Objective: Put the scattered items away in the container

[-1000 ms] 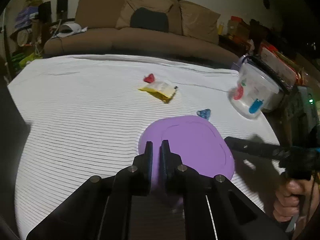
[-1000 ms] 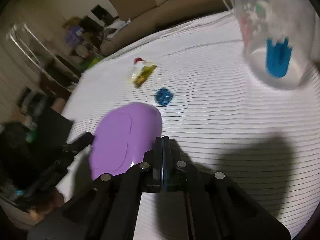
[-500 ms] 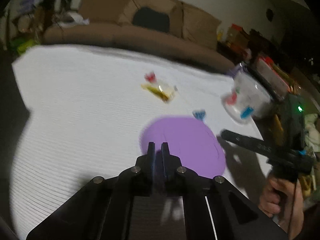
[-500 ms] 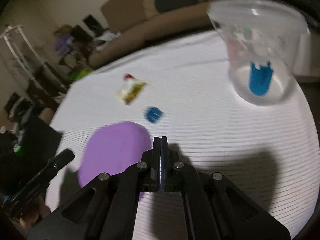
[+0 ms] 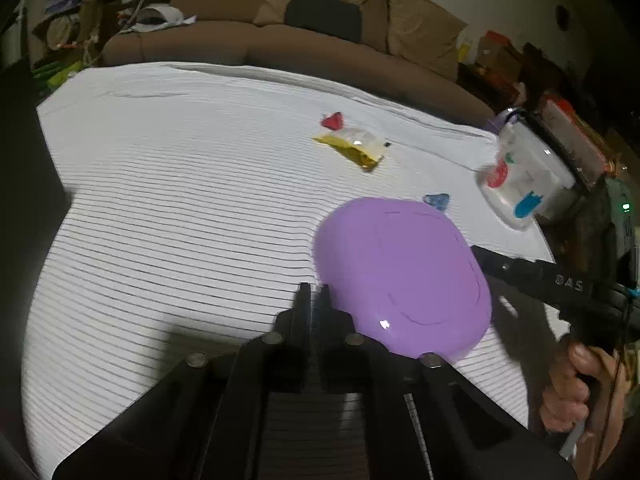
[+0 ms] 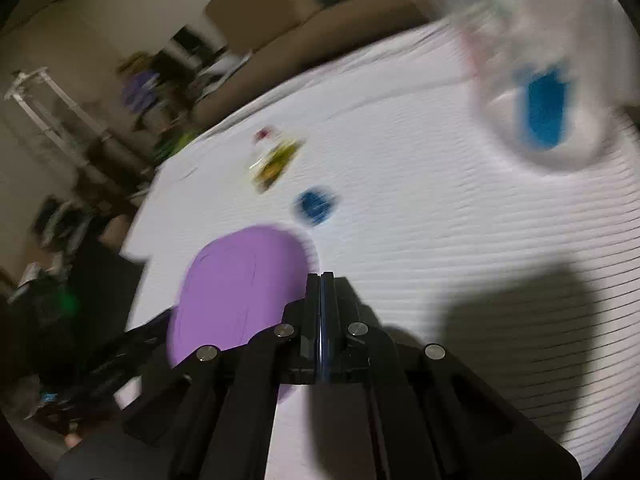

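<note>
A purple lid (image 5: pixel 400 276) lies flat on the white striped tablecloth (image 5: pixel 180 220). My left gripper (image 5: pixel 315 296) is shut at the lid's left edge, and I see nothing held between its fingers. Beyond the lid are a blue item (image 5: pixel 437 201), a yellow packet (image 5: pixel 352 146) and a small red item (image 5: pixel 333 121). A clear container (image 5: pixel 520 184) at the table's right edge holds a red piece and a blue piece. My right gripper (image 6: pixel 321 280) is shut and empty, just right of the lid (image 6: pixel 240 292). Ahead of it are the blue item (image 6: pixel 316 204) and the blurred container (image 6: pixel 540 92).
A brown couch (image 5: pixel 280 48) runs along the table's far side. Boxes and clutter (image 5: pixel 560 120) crowd the right side behind the container. A hand (image 5: pixel 568 392) holds the right gripper's handle at the right. Shelving and bags (image 6: pixel 80 120) stand off the table's left end.
The left gripper has shifted left, so the lid now lies to the right of its fingers instead of straight ahead. The right wrist view has swung and blurred, and the container looks larger.
</note>
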Demonstrator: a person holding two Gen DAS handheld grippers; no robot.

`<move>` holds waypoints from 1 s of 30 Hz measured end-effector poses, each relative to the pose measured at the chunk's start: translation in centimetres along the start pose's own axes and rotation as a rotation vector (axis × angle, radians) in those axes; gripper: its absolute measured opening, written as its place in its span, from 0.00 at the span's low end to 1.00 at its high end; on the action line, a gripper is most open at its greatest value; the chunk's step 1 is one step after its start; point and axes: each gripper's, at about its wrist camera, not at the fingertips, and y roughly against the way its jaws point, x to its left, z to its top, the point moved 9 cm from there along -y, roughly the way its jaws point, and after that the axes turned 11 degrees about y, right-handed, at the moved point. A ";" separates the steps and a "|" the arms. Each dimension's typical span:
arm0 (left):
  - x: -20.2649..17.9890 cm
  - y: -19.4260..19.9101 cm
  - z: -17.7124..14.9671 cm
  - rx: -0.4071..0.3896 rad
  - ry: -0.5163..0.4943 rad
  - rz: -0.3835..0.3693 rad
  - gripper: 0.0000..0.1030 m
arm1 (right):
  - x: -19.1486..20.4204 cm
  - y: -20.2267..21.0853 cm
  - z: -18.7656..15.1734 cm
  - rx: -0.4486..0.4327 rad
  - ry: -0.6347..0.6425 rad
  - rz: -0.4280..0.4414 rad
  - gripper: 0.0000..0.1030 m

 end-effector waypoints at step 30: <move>0.8 0.2 0.5 0.010 0.018 0.023 0.00 | -0.8 -1.4 -0.2 0.042 -0.063 0.006 0.02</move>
